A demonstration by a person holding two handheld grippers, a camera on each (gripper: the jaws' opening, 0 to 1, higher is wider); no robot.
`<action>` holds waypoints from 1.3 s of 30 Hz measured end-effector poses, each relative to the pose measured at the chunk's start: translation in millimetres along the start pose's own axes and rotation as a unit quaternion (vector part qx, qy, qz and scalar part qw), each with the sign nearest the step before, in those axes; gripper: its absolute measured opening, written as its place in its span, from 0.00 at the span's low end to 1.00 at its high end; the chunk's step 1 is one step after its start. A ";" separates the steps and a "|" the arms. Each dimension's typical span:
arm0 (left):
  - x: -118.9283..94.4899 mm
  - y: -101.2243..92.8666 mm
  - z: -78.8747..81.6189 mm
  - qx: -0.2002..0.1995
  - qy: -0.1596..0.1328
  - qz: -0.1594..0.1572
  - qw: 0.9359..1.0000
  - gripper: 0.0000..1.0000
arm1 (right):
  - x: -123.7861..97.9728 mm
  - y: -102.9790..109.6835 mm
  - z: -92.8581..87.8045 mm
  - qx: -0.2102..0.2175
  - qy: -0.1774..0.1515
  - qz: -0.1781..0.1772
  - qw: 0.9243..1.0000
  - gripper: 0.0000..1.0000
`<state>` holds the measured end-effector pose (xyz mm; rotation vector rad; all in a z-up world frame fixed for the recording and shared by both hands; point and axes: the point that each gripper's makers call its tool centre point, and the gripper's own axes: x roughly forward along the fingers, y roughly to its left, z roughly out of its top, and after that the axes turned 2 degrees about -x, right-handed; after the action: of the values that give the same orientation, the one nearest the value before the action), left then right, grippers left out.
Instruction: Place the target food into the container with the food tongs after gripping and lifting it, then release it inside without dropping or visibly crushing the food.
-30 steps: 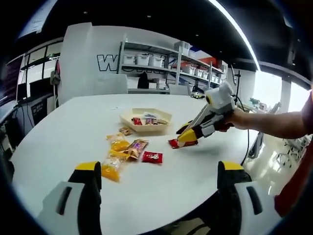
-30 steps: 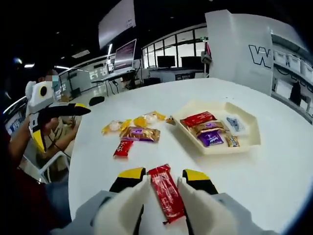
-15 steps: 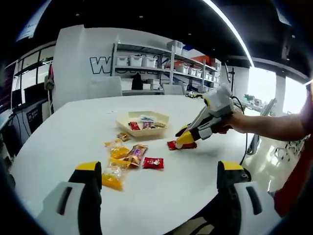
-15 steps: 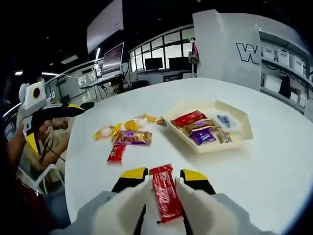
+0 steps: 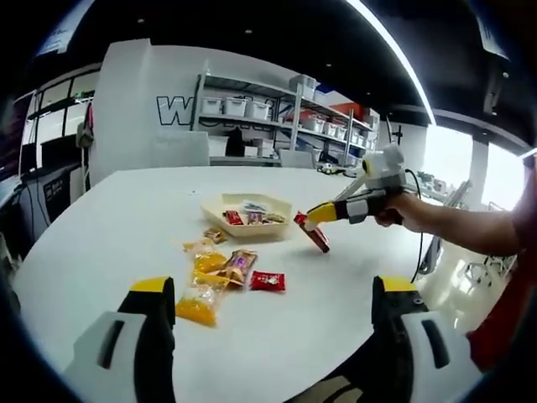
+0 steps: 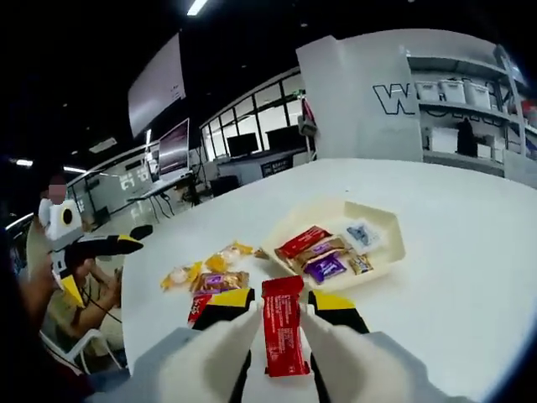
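A long red snack packet (image 6: pixel 284 336) is clamped between the jaws of my right gripper (image 6: pixel 281 304), which is shut on it. In the left gripper view the same red packet (image 5: pixel 316 235) hangs tilted from the right gripper (image 5: pixel 314 217), above the table and just right of the beige hexagonal tray (image 5: pixel 246 227). The tray (image 6: pixel 391 245) lies ahead and to the right, holding a red packet (image 6: pixel 303 241), a purple one (image 6: pixel 325 268) and other wrapped snacks. My left gripper (image 5: pixel 273 290) is open, its jaws wide apart over the near table.
Loose snacks lie left of the tray: yellow packets (image 5: pixel 200 304), a brown and purple packet (image 5: pixel 237 264) and a small red packet (image 5: pixel 267 280). The left gripper (image 6: pixel 107 262) hovers at the table's far left edge. A person's forearm (image 5: pixel 457 231) reaches in from the right. Shelves stand behind.
My right gripper has lifted the red packet off the table and carried it closer to the tray. The left gripper stays open in about the same place.
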<state>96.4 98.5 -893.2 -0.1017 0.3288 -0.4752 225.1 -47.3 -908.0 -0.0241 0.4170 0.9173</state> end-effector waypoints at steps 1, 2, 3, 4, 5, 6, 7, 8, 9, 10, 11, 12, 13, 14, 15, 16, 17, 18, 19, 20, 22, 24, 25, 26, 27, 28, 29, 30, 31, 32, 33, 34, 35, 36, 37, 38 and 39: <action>-0.2 0.0 0.7 0.000 -0.002 0.001 1.000 0.96 | -0.1 -0.8 2.4 -0.001 -0.003 -0.001 1.000 0.19; -0.7 0.2 1.0 0.000 -0.002 0.002 1.000 0.96 | -0.7 -1.3 6.6 0.000 -0.007 -0.002 1.000 0.19; -0.9 0.4 0.8 0.001 -0.001 0.002 1.000 0.96 | -0.8 -1.5 10.5 0.000 -0.012 -0.002 1.000 0.19; -1.1 0.8 0.1 0.003 0.000 0.002 1.000 0.96 | -0.8 -1.9 15.7 0.002 -0.017 -0.002 1.000 0.19; -1.5 1.1 -0.2 0.004 0.001 0.003 1.000 0.96 | -0.1 -2.6 19.5 0.002 -0.021 -0.002 1.000 0.19; -1.7 1.3 -0.6 0.004 0.001 0.003 1.000 0.96 | 1.1 -3.5 23.0 0.002 -0.023 -0.003 1.000 0.19; -2.1 1.6 -0.5 0.003 0.001 0.003 1.000 0.96 | 4.5 -6.4 29.6 0.000 -0.025 -0.004 1.000 0.19; -2.1 2.0 0.0 0.003 0.001 0.004 1.000 0.95 | 8.0 -8.5 37.2 -0.003 -0.028 -0.005 1.000 0.19; -2.3 2.2 0.6 0.003 0.000 0.004 1.000 0.96 | 11.6 -11.3 43.6 -0.007 -0.030 -0.006 1.000 0.19; -2.3 2.7 2.1 0.003 0.000 0.004 1.000 0.96 | 17.2 -14.4 54.6 -0.012 -0.036 -0.008 0.999 0.19; -2.3 2.8 3.1 0.005 0.000 0.005 1.000 0.95 | 21.1 -16.1 60.7 -0.012 -0.036 -0.009 0.999 0.19; -2.5 3.3 4.8 0.008 0.001 0.006 1.000 0.95 | 27.7 -19.8 71.0 -0.011 -0.039 -0.009 0.999 0.19; -2.7 3.5 5.4 0.009 0.001 0.007 1.000 0.95 | 31.4 -20.8 76.6 -0.012 -0.040 -0.008 0.999 0.19; -3.4 4.1 7.6 0.010 -0.001 0.008 1.000 0.95 | 36.5 -22.3 85.3 -0.015 -0.042 -0.011 0.999 0.19; -4.0 4.4 8.9 0.010 -0.003 0.009 1.000 0.95 | 39.6 -23.9 91.3 -0.023 -0.044 -0.015 0.999 0.19; -4.8 4.6 10.0 0.010 -0.004 0.009 1.000 0.95 | 42.2 -24.7 96.5 -0.028 -0.045 -0.016 0.998 0.19; -5.6 5.3 10.8 0.009 -0.004 0.011 1.000 0.95 | 45.2 -26.2 101.1 -0.028 -0.045 -0.017 0.998 0.19; -6.2 6.1 11.0 0.011 -0.004 0.013 1.000 0.96 | 47.8 -27.3 107.7 -0.027 -0.046 -0.017 0.998 0.19; -7.3 6.9 11.2 0.013 -0.003 0.014 1.000 0.95 | 49.0 -28.1 112.1 -0.029 -0.049 -0.019 0.998 0.19; -8.1 7.6 10.8 0.014 -0.002 0.015 1.000 0.95 | 50.6 -28.8 115.8 -0.029 -0.049 -0.019 0.998 0.19; -10.1 10.0 11.0 0.014 -0.002 0.019 1.000 0.96 | 53.9 -30.2 123.2 -0.030 -0.051 -0.017 0.998 0.20; -11.8 12.0 12.8 0.011 -0.004 0.022 1.000 0.95 | 57.2 -31.9 127.9 -0.025 -0.048 -0.014 0.998 0.20; -12.2 12.1 14.0 0.010 -0.006 0.023 1.000 0.95 | 58.4 -32.5 130.0 -0.026 -0.051 -0.013 0.998 0.20; -12.2 11.9 16.2 0.010 -0.009 0.022 1.000 0.95 | 60.5 -33.1 131.4 -0.031 -0.047 -0.014 0.998 0.20; -12.0 11.5 17.2 0.010 -0.010 0.021 1.000 0.95 | 61.8 -34.1 131.9 -0.034 -0.044 -0.017 0.998 0.20; -11.7 10.2 18.6 0.012 -0.010 0.021 1.000 0.95 | 62.6 -34.0 132.4 -0.036 -0.045 -0.016 0.998 0.20; -11.4 9.6 19.3 0.014 -0.010 0.021 1.000 0.95 | 64.1 -35.3 132.5 -0.034 -0.043 -0.017 0.998 0.20; -10.8 9.0 20.1 0.015 -0.010 0.021 1.000 0.95 | 65.2 -36.5 132.5 -0.033 -0.042 -0.017 0.998 0.20; -10.6 8.4 20.6 0.016 -0.011 0.020 1.000 0.95 | 66.6 -38.1 132.1 -0.034 -0.040 -0.018 0.998 0.20; -10.5 7.9 21.1 0.016 -0.011 0.019 1.000 0.95 | 67.1 -39.3 131.7 -0.034 -0.039 -0.020 0.998 0.20; -10.5 7.2 21.5 0.016 -0.012 0.018 1.000 0.95 | 66.6 -39.8 131.8 -0.032 -0.039 -0.021 0.999 0.20; -10.6 7.1 21.6 0.017 -0.012 0.018 1.000 0.95 | 66.3 -40.1 132.5 -0.031 -0.040 -0.020 0.998 0.20; -10.8 7.0 21.4 0.018 -0.011 0.018 1.000 0.95 | 65.7 -40.1 134.1 -0.032 -0.044 -0.022 0.998 0.20; -11.0 7.3 21.1 0.018 -0.010 0.018 1.000 0.95 | 65.2 -40.9 134.9 -0.030 -0.044 -0.022 0.998 0.20; -11.1 7.4 20.9 0.018 -0.010 0.018 1.000 0.95 | 64.9 -40.4 135.1 -0.028 -0.045 -0.021 0.998 0.20; -11.4 7.9 20.4 0.017 -0.010 0.019 1.000 0.95 | 64.5 -40.1 134.7 -0.027 -0.044 -0.020 0.998 0.20; -11.7 8.2 20.4 0.017 -0.010 0.019 1.000 0.95 | 64.2 -39.4 134.2 -0.027 -0.044 -0.020 0.998 0.21</action>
<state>96.9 111.6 -872.1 -0.0666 0.3029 -0.4408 335.5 4.0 -813.8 -0.0412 0.3100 0.8868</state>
